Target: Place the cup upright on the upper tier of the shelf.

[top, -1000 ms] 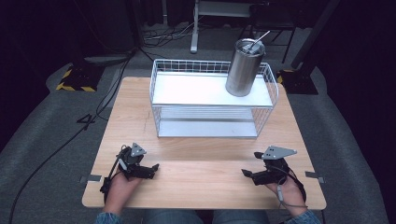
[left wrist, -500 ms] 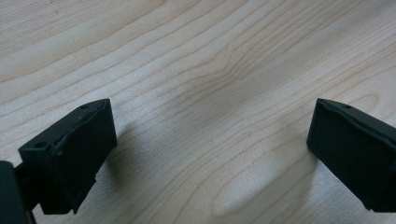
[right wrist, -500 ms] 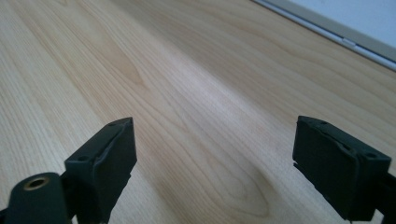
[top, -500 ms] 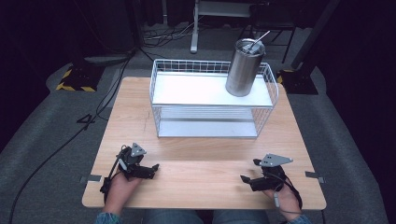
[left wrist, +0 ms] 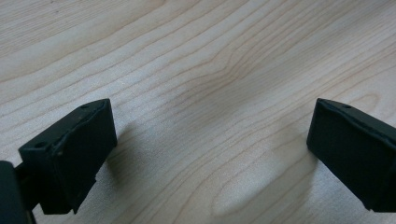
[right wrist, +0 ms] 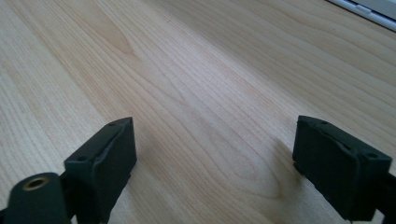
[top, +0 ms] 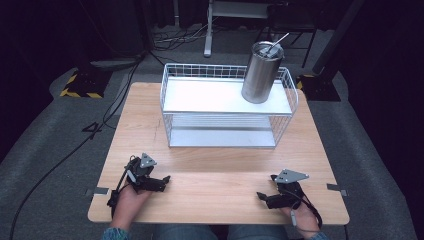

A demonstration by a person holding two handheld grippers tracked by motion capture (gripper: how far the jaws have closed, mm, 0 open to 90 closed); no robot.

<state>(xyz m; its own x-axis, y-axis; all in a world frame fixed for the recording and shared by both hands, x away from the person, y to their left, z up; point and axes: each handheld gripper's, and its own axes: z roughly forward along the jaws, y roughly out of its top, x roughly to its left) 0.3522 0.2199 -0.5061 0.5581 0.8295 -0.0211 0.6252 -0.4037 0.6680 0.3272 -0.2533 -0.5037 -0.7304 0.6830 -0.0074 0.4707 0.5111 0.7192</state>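
On top of the wooden surface [top: 220,170], seen from the high view, a white wire basket [top: 227,112] stands at the far side. A shiny metal cup [top: 261,72] with a straw stands in the basket's right back corner. Nothing lies between the basket and the two hands. The left gripper [top: 159,181] rests low on the near left part of the wood, in a hand [top: 129,200]. The right gripper [top: 265,196] sits on the near right part, and both are well apart from the cup. Next to the picture from a second ago, the right gripper is lower and nearer to the front edge, and its grey plate has tipped. The left gripper has not moved.

Close to the wood in the left gripper view, the left gripper [left wrist: 210,154] has its jaws spread wide. It holds nothing, and bare wood shows between them.

Low over the wood in the right gripper view, the right gripper [right wrist: 215,168] has its jaws apart too, and they have just been opening. Nothing is between them. A white edge of the basket [right wrist: 369,7] shows in the top right corner.
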